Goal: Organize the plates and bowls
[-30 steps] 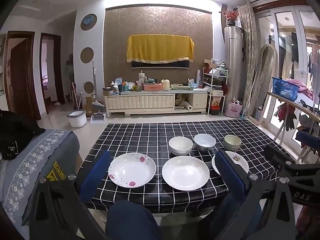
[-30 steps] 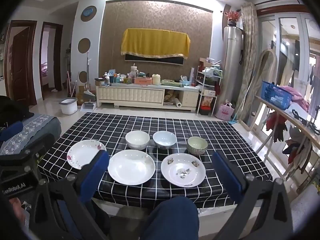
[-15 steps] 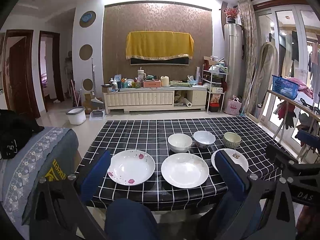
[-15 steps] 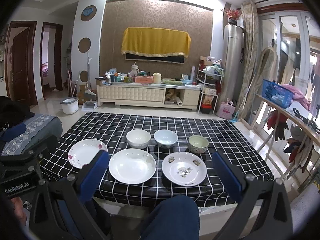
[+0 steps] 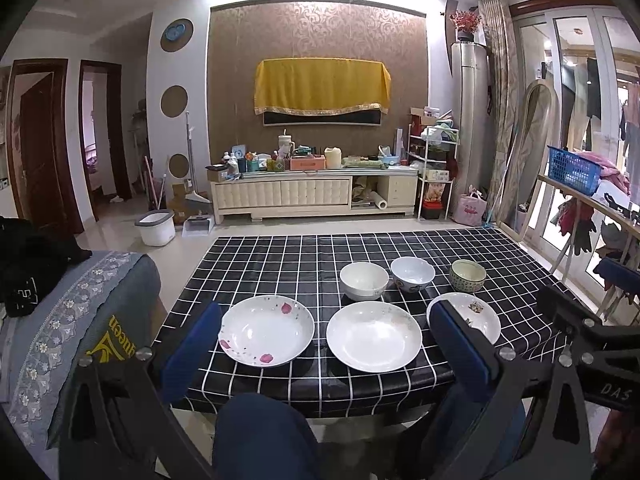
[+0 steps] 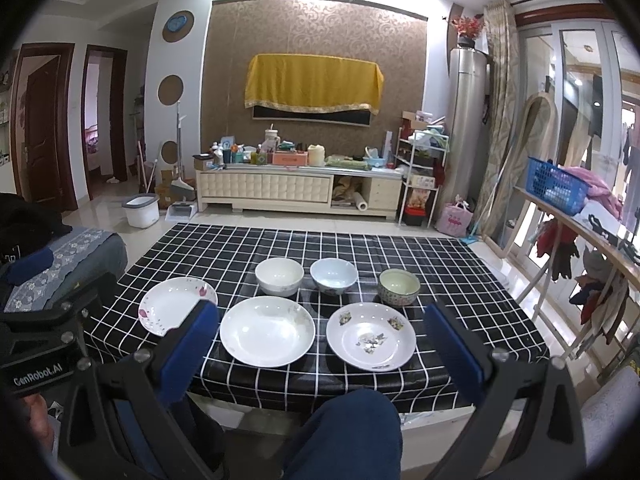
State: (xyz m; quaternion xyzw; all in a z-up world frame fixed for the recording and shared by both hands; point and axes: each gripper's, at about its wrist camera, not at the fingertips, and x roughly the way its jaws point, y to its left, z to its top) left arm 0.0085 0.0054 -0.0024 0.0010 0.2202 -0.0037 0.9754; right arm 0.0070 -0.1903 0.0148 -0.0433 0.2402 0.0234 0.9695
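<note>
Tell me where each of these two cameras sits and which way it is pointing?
Left wrist: on the left gripper, facing the checked table and TV wall; its open blue fingers frame the pink-flowered plate; a knee shows below.
Right wrist: on the right gripper, same heading, further right; open fingers frame the plain white plate and patterned plate; a knee shows.
Shared: all three plates, three bowls, and each other's gripper.

checked table, three plates, three bowls
</note>
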